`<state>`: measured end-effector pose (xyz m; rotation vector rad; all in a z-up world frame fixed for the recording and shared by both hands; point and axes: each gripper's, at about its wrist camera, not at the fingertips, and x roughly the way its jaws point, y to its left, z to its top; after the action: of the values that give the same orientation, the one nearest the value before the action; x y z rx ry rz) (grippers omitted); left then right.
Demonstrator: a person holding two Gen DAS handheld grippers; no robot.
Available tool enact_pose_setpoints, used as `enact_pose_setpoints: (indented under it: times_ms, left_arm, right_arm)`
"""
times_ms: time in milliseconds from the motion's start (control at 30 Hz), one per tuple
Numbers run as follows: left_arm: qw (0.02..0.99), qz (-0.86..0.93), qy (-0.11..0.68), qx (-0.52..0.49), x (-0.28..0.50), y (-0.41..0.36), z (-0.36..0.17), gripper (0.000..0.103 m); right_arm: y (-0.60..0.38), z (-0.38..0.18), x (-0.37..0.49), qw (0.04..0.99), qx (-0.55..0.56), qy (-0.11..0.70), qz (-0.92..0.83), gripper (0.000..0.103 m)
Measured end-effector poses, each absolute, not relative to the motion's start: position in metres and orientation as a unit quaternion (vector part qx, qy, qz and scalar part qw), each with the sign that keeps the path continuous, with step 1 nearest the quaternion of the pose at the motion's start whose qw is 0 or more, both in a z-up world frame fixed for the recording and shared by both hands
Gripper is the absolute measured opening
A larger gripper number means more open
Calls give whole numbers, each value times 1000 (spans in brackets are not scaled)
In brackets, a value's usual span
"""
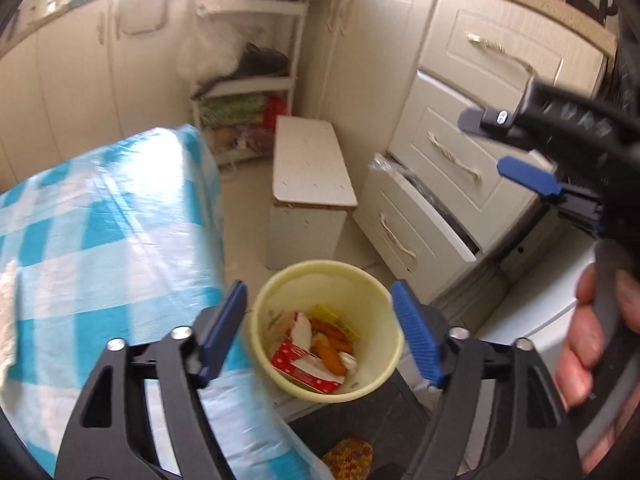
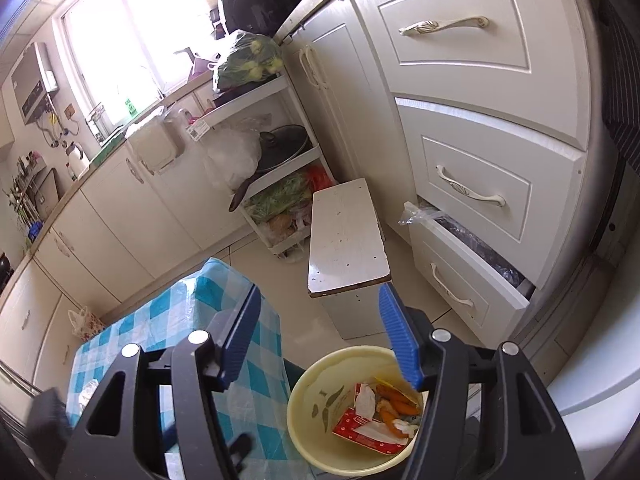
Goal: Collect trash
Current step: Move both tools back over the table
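Observation:
A pale yellow trash bucket (image 1: pixel 320 278) stands on the floor beside the table. It holds a red and white tissue box (image 1: pixel 308 368), orange peelings (image 1: pixel 332 340) and a yellow wrapper. My left gripper (image 1: pixel 320 332) hangs open right above the bucket, with nothing between its blue pads. My right gripper (image 1: pixel 504 148) shows at the upper right of the left wrist view, open and empty, with a person's hand (image 1: pixel 588 340) on its handle. In the right wrist view that gripper (image 2: pixel 320 338) is open above the table's corner, the bucket (image 2: pixel 316 384) just below its right finger.
A table with a blue and white checked cloth (image 1: pixel 100 220) (image 2: pixel 180 320) fills the left. A white stool (image 1: pixel 312 168) (image 2: pixel 348 232) stands behind the bucket. The bottom drawer (image 1: pixel 420 216) (image 2: pixel 472 264) of the cabinet juts out. A shelf rack (image 2: pixel 272 152) stands in the corner.

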<state>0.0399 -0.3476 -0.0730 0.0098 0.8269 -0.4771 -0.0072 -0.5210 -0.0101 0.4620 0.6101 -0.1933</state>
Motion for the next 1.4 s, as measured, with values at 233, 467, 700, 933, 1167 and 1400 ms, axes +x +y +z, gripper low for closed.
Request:
enact_pose_setpoints:
  times_ms: [233, 467, 700, 933, 1167, 1400]
  left_arm:
    - [920, -161, 356, 10, 13, -278, -42, 95]
    - [934, -114, 339, -2, -4, -208, -22, 96]
    - [939, -82, 332, -17, -15, -151, -13, 96]
    - [942, -59, 328, -33, -26, -108, -10, 96]
    - [942, -25, 331, -51, -30, -60, -15, 96]
    - [938, 32, 338, -77, -24, 3, -25, 96]
  right_arm:
    - [-502, -10, -1, 927, 190, 308, -96, 64]
    - [-458, -7, 6, 937, 123, 320, -72, 68]
    - [-416, -6, 11, 941, 81, 326, -32, 71]
    - [-378, -7, 14, 941, 49, 336, 3, 73]
    - [-345, -10, 13, 937, 22, 343, 51, 76]
    - [-283, -16, 13, 921, -22, 355, 160, 79]
